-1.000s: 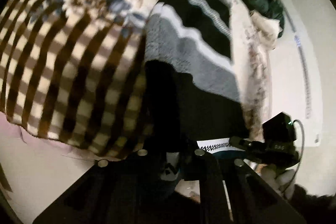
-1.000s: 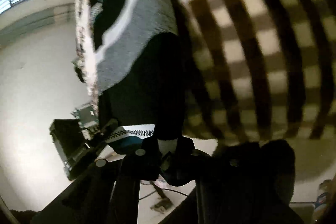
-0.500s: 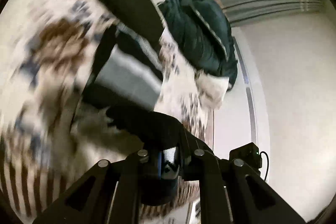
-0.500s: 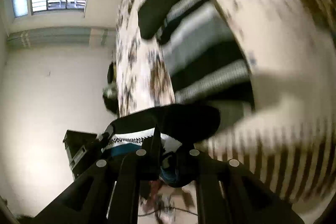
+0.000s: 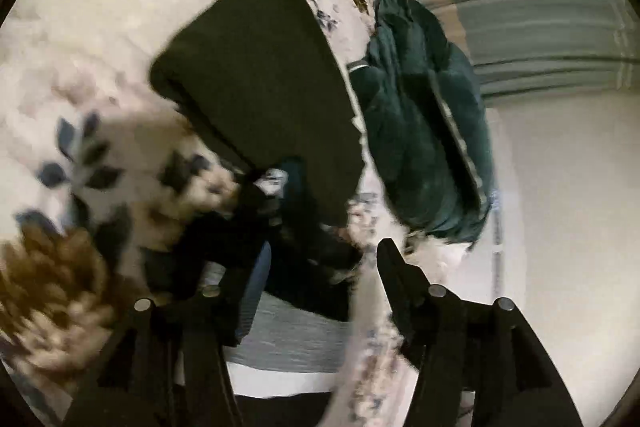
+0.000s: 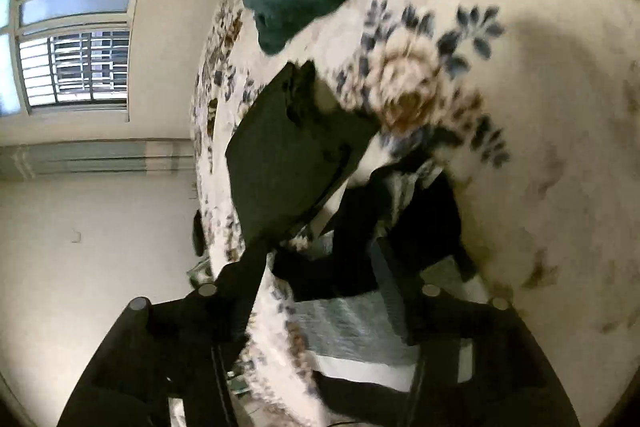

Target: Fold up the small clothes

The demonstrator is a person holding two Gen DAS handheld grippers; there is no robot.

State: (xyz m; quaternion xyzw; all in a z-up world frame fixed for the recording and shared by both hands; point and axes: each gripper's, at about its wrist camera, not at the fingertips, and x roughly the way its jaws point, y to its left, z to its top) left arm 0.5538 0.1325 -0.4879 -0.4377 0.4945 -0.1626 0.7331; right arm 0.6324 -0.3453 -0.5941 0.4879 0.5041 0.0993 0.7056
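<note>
Hovering with fingers spread, the left tool [image 5: 324, 263] and right tool [image 6: 320, 259] grip nothing; just ahead of both, the striped sweater [image 5: 256, 95] lies on the floral blanket [image 5: 80, 75], its black half folded over the grey and white stripes, beside a dark green jacket [image 5: 424, 115]

Barred window [image 6: 76, 67], cream wall [image 6: 100, 247], floral bedspread [image 5: 80, 67].

Soft, fuzzy fleece on the floral blanket [image 5: 100, 67], matt all over. The black garment panel [image 5: 260, 83] is smooth, dull cloth; below it a grey ribbed knit [image 5: 296, 339]. The dark green jacket [image 5: 424, 131] looks plush, velvety. The hand-held gripper fingers [image 5: 400, 283] are matt black plastic.
</note>
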